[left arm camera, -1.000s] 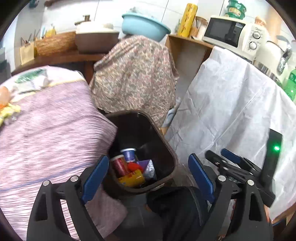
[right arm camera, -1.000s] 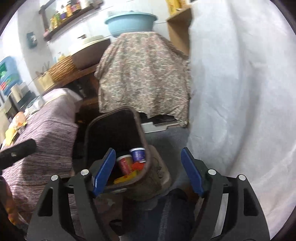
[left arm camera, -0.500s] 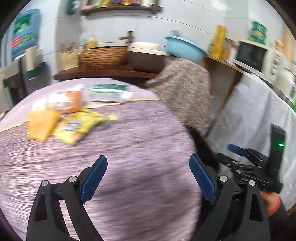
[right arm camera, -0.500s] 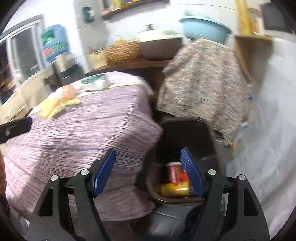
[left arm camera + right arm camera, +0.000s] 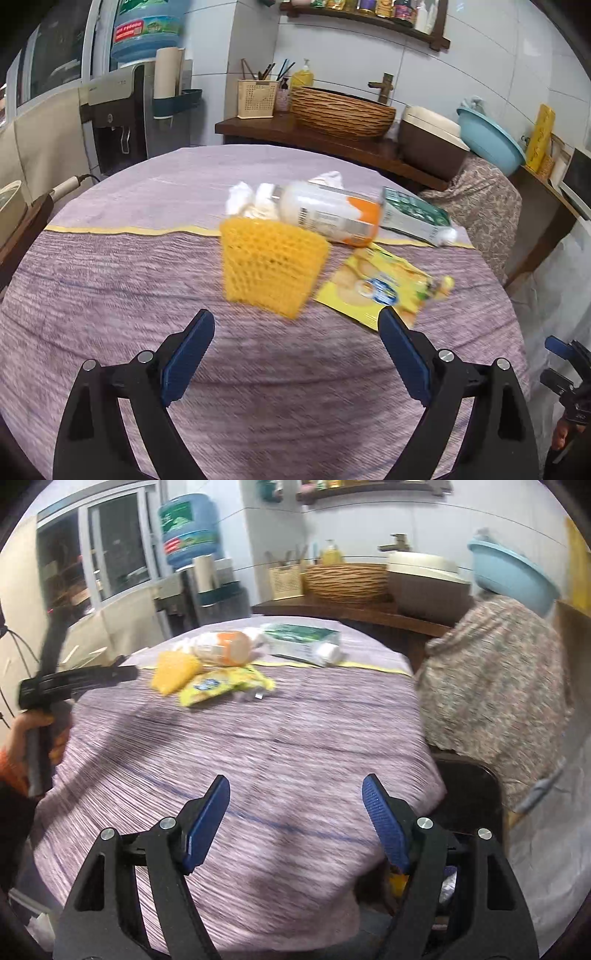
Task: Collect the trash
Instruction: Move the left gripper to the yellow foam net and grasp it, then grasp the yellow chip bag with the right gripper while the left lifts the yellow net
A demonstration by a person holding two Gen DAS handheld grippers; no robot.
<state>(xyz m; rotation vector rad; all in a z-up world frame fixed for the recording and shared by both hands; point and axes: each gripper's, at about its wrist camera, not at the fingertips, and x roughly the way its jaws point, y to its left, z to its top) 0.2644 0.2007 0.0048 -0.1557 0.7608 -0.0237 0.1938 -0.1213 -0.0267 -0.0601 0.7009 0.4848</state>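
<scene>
Yellow foam net point(image 5: 271, 271) lies just ahead of the empty, spread left gripper point(image 5: 295, 349).

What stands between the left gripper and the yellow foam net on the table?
Nothing visible: only bare purple tablecloth lies between the open left gripper and the yellow foam net. The bottle and snack packet lie behind and beside it.

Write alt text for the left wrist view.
The open left gripper hovers empty over a purple-clothed table, facing a yellow foam mesh sleeve, a yellow snack wrapper, an orange-and-white plastic bottle and a green-and-white carton.
</scene>
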